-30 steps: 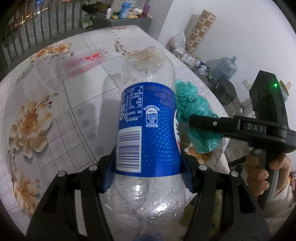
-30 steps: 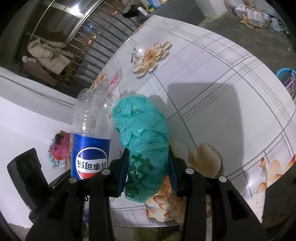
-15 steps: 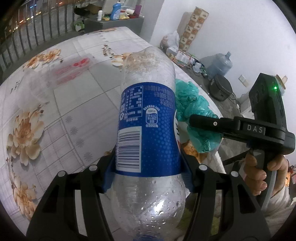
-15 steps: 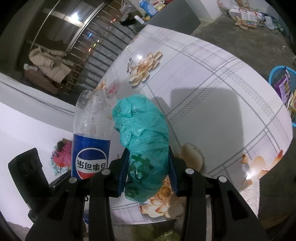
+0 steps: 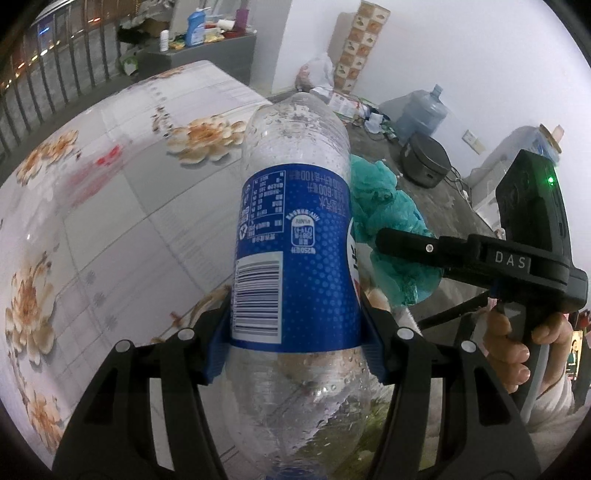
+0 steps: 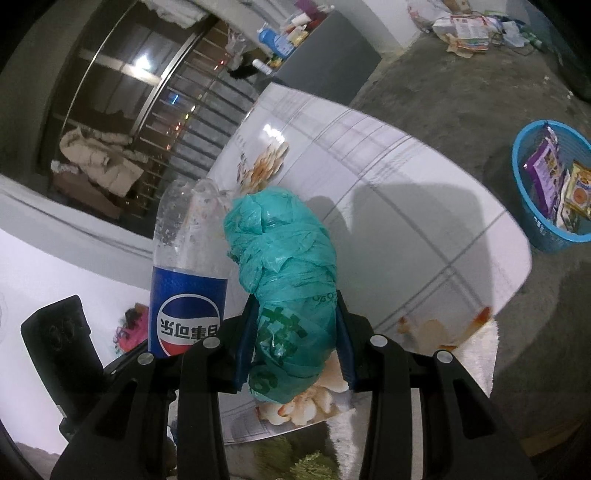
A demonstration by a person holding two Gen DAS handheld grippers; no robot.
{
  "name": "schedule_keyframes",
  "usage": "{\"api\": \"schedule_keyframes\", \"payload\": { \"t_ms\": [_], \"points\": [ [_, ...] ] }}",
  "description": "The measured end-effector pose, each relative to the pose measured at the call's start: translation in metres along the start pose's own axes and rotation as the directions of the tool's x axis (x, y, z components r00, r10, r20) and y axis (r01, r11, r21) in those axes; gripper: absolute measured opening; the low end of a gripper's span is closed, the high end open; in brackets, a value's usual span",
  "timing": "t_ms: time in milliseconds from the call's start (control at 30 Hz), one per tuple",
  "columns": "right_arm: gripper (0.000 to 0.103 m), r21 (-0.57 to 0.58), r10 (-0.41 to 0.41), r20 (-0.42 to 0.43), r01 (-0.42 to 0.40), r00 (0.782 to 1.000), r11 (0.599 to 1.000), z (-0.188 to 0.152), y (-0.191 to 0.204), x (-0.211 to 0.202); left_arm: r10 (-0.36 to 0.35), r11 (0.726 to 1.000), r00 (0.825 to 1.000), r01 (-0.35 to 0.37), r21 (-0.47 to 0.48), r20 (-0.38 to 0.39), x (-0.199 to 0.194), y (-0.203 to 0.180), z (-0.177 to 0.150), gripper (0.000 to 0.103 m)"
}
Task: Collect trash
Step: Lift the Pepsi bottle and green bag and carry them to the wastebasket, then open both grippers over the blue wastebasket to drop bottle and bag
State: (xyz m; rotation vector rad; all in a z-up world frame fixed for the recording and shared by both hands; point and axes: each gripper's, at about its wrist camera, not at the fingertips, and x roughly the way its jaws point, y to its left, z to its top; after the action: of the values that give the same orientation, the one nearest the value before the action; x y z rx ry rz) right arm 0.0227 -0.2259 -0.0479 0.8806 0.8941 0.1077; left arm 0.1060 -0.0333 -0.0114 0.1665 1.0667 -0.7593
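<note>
My left gripper is shut on an empty clear Pepsi bottle with a blue label, held above the flowered table. The bottle also shows in the right wrist view. My right gripper is shut on a crumpled teal plastic bag, held beside the bottle near the table's edge. The bag and the right gripper's black body also show in the left wrist view. A blue basket holding wrappers stands on the floor beyond the table at the right.
A red-printed clear wrapper lies on the table, blurred. On the concrete floor are a water jug, a black round appliance and scattered papers. A grey cabinet with bottles and a railing stand behind the table.
Both grippers have lifted and swung right with the bottle and bag still held. The table has dropped away, the clear cup has left view, and the blue basket has come into view.
</note>
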Motion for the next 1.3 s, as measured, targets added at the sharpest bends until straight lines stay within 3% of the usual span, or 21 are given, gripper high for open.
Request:
{"api": "schedule_keyframes", "payload": {
  "t_ms": [333, 500, 633, 767, 867, 967, 1167, 1200, 1233, 1267, 1300],
  "points": [
    [0.038, 0.074, 0.025, 0.071, -0.03, 0.997, 0.997, 0.005, -0.033, -0.024, -0.018, 0.994, 1.0, 0.02, 0.106, -0.019, 0.018, -0.049, 0.032, 0.056],
    [0.038, 0.158, 0.014, 0.152, -0.039, 0.988, 0.987, 0.013, -0.069, -0.052, -0.06, 0.983, 0.998, 0.066, 0.173, -0.035, 0.034, -0.086, 0.058, 0.056],
    [0.038, 0.25, -0.039, 0.241, -0.023, 0.97, 0.968, 0.018, -0.11, -0.085, -0.112, 0.968, 0.991, 0.127, 0.215, -0.079, 0.058, -0.119, 0.082, 0.056],
    [0.038, 0.403, -0.139, 0.328, -0.005, 0.934, 0.915, 0.018, -0.166, -0.122, -0.154, 0.943, 0.98, 0.184, 0.277, -0.127, 0.087, -0.158, 0.105, 0.056],
    [0.038, 0.497, -0.194, 0.347, -0.005, 0.918, 0.867, 0.021, -0.204, -0.134, -0.192, 0.915, 0.962, 0.247, 0.319, -0.196, 0.123, -0.191, 0.122, 0.056],
    [0.038, 0.575, -0.249, 0.338, 0.011, 0.908, 0.818, 0.03, -0.24, -0.136, -0.188, 0.891, 0.948, 0.274, 0.363, -0.256, 0.169, -0.225, 0.14, 0.056],
    [0.04, 0.659, -0.299, 0.316, 0.018, 0.9, 0.752, 0.068, -0.301, -0.125, -0.206, 0.849, 0.932, 0.322, 0.419, -0.299, 0.238, -0.273, 0.164, 0.057],
    [0.046, 0.663, -0.298, 0.307, 0.021, 0.904, 0.748, 0.076, -0.313, -0.119, -0.213, 0.845, 0.929, 0.33, 0.42, -0.302, 0.249, -0.276, 0.167, 0.058],
    [0.061, 0.672, -0.297, 0.295, 0.024, 0.908, 0.74, 0.083, -0.326, -0.112, -0.206, 0.847, 0.93, 0.326, 0.42, -0.305, 0.266, -0.28, 0.17, 0.074],
    [0.069, 0.688, -0.311, 0.283, 0.033, 0.907, 0.725, 0.087, -0.342, -0.103, -0.175, 0.862, 0.944, 0.285, 0.42, -0.281, 0.282, -0.281, 0.172, 0.084],
    [0.074, 0.701, -0.334, 0.264, 0.058, 0.905, 0.711, 0.091, -0.356, -0.094, -0.146, 0.875, 0.954, 0.248, 0.415, -0.262, 0.294, -0.281, 0.172, 0.084]
  ]
}}
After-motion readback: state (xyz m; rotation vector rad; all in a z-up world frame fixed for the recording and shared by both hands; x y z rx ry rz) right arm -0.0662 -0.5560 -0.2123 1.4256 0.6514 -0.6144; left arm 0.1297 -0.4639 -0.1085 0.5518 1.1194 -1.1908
